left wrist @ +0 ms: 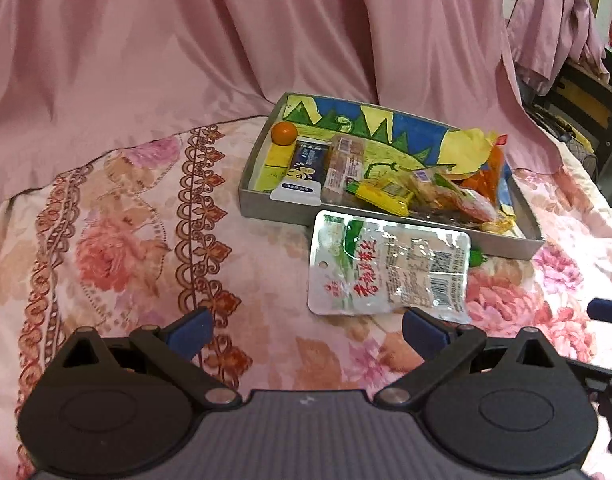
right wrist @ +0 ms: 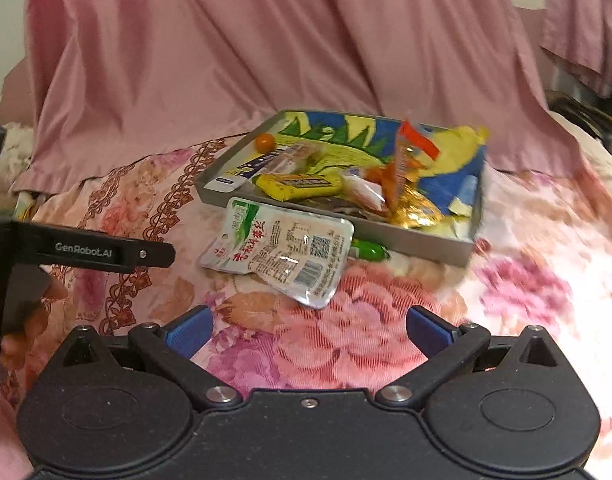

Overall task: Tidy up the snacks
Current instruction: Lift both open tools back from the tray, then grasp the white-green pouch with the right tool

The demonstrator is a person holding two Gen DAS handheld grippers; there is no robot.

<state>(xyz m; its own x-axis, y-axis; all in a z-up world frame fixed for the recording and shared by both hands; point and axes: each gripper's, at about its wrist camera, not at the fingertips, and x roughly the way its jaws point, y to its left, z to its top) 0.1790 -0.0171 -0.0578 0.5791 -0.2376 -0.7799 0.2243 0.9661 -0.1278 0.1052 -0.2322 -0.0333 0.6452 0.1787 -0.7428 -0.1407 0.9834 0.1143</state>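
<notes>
A grey tray (left wrist: pixel 390 227) with a painted bottom holds several snack packs and a small orange ball (left wrist: pixel 284 133); it also shows in the right wrist view (right wrist: pixel 406 240). A clear white pouch (left wrist: pixel 388 270) with red writing lies on the floral cloth just in front of the tray, also in the right wrist view (right wrist: pixel 282 250). A green item (right wrist: pixel 368 250) peeks out between pouch and tray. My left gripper (left wrist: pixel 306 334) is open and empty, just short of the pouch. My right gripper (right wrist: pixel 308 332) is open and empty, a little nearer than the pouch.
Pink draped fabric (left wrist: pixel 226 40) rises behind the tray. The floral cloth (left wrist: pixel 126 240) spreads left and front. The left gripper's black body (right wrist: pixel 94 252) and the holding hand show at the right view's left edge. Shelving (left wrist: pixel 586 112) stands far right.
</notes>
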